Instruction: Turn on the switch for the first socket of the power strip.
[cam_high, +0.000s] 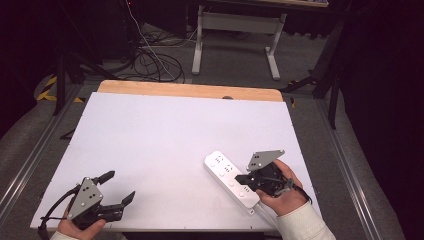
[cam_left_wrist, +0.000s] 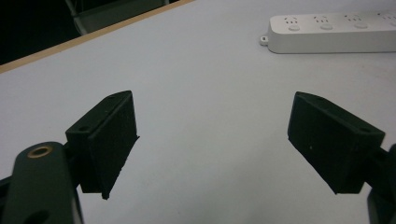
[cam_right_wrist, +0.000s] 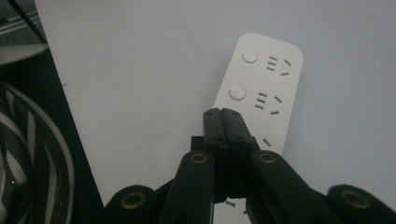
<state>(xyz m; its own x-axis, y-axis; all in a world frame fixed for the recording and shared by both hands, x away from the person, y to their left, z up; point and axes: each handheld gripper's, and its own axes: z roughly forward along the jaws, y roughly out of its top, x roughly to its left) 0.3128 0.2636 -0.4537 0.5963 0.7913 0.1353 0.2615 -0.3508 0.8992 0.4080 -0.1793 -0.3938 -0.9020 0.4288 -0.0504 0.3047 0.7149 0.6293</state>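
A white power strip (cam_high: 227, 177) with several round buttons and sockets lies at an angle on the white table top (cam_high: 165, 135), near its front right. My right gripper (cam_high: 240, 179) is shut, its two black jaws pressed flat together with nothing between them. In the right gripper view the gripper (cam_right_wrist: 223, 116) has its tips over the middle of the strip (cam_right_wrist: 266, 79), just below the second button; I cannot tell if they touch it. My left gripper (cam_high: 119, 186) rests open at the front left, far from the strip. In the left gripper view the gripper (cam_left_wrist: 212, 126) frames bare table, with the strip (cam_left_wrist: 327, 32) beyond.
A wooden strip (cam_high: 190, 91) runs along the table's far edge. Beyond it stand the white legs of a desk (cam_high: 272, 55) and a tangle of cables (cam_high: 155, 62) on the grey floor. Metal rails (cam_high: 30, 160) flank the table.
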